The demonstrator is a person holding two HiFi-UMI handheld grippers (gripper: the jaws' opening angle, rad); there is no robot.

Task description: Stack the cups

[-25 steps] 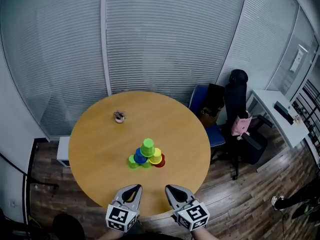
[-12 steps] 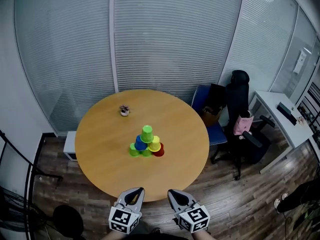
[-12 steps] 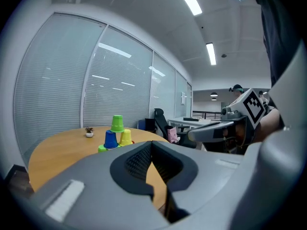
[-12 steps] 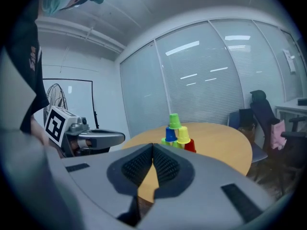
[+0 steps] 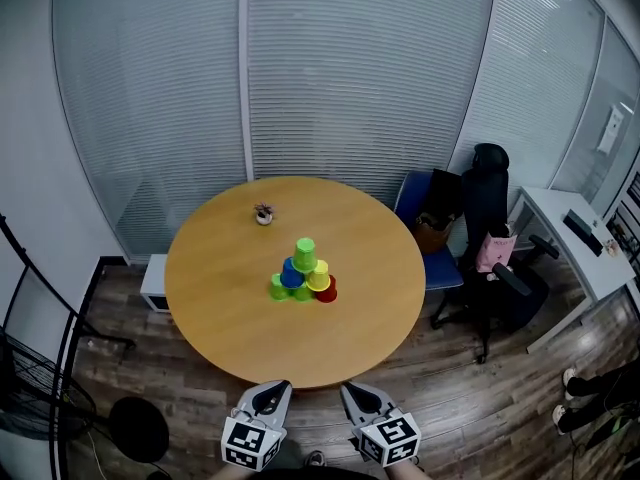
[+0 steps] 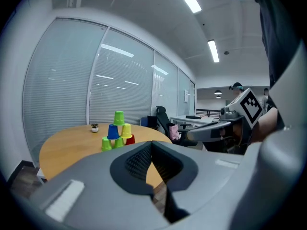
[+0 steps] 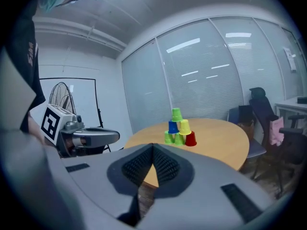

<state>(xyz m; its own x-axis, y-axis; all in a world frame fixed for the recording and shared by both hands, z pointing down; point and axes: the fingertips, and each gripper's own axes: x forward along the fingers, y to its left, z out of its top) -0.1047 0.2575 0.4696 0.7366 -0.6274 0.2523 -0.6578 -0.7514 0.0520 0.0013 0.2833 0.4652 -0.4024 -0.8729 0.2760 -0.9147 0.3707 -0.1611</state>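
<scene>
Six plastic cups are standing upside down in a small pyramid (image 5: 302, 274) near the middle of the round wooden table (image 5: 225, 303), a little toward its far side. The bottom row is holding three: a green cup (image 5: 279, 288) on the left, a second green cup (image 5: 301, 292) in the middle and a red cup (image 5: 328, 290) on the right, all touching side by side. Two are sitting on top of them, a blue cup (image 5: 291, 272) on the left and a yellow cup (image 5: 319, 277) on the right. A third green cup (image 5: 305, 251) is crowning the stack, resting across the blue and yellow ones. That is making three green, one blue, one yellow and one red. The stack is looking upright and even.

One tiny potted plant (image 5: 264, 213) is sitting on the far left part of the table, well apart from the cups.

The two grippers are hanging side by side off the near edge of the table, over the wooden floor (image 5: 470, 408), well apart from the pyramid and pointing toward it. The left gripper (image 5: 271, 388) is holding its jaws pressed together with nothing between them, and the right gripper (image 5: 357, 391) is doing the same.

Two chairs are standing to the right of the table, a blue chair (image 5: 413, 200) and a black office chair (image 5: 488, 193).
</scene>
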